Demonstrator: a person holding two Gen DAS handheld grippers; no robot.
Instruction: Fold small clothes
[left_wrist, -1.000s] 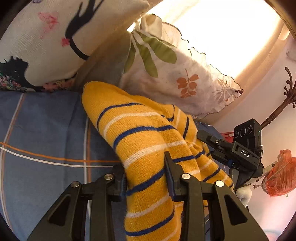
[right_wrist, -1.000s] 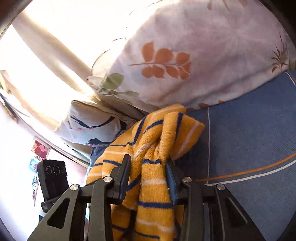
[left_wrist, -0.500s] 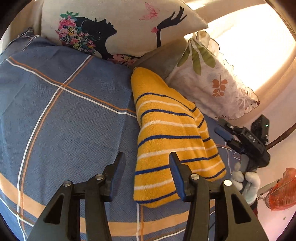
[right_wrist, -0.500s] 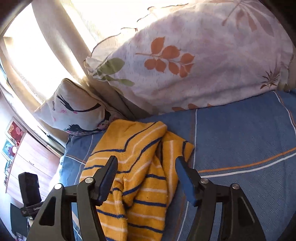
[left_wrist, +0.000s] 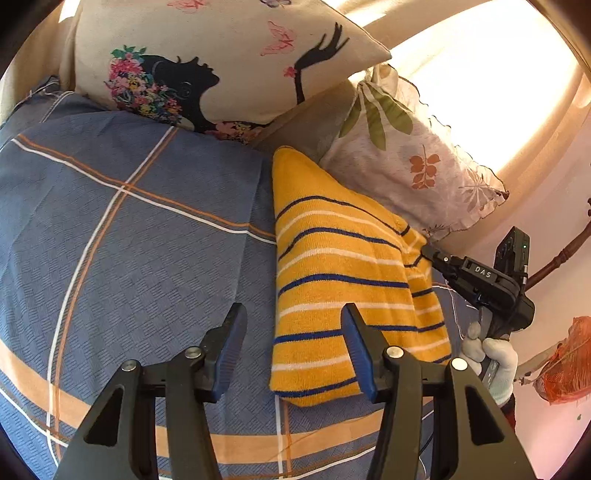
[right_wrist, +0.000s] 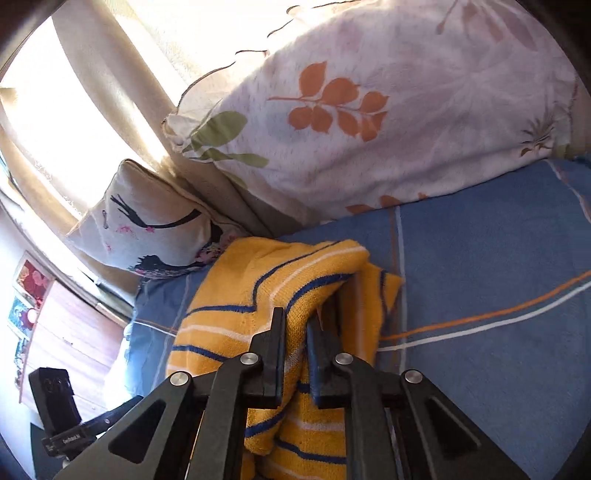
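Observation:
A yellow knit garment (left_wrist: 340, 280) with blue and white stripes lies folded on the blue checked bedsheet (left_wrist: 147, 240), narrow end toward the pillows. My left gripper (left_wrist: 293, 325) hovers at its near left edge. Its jaws are opening, and that edge lies between them without the pads pressing on it. In the right wrist view my right gripper (right_wrist: 295, 326) is shut on a raised fold of the garment (right_wrist: 236, 295) at its side. The left wrist view shows the right gripper (left_wrist: 430, 254) biting the garment's right edge, held by a gloved hand (left_wrist: 491, 354).
A leaf-print pillow (left_wrist: 406, 155) and a pillow with a black silhouette (left_wrist: 221, 55) lean at the head of the bed, just beyond the garment. A red bag (left_wrist: 569, 365) hangs off the bed at the right. A wooden cabinet (right_wrist: 74, 325) stands past the bed's far side.
My left gripper let go of the garment and drew back; the garment now lies on the bed. My right gripper opened wide, then shut on a fold at the garment's edge.

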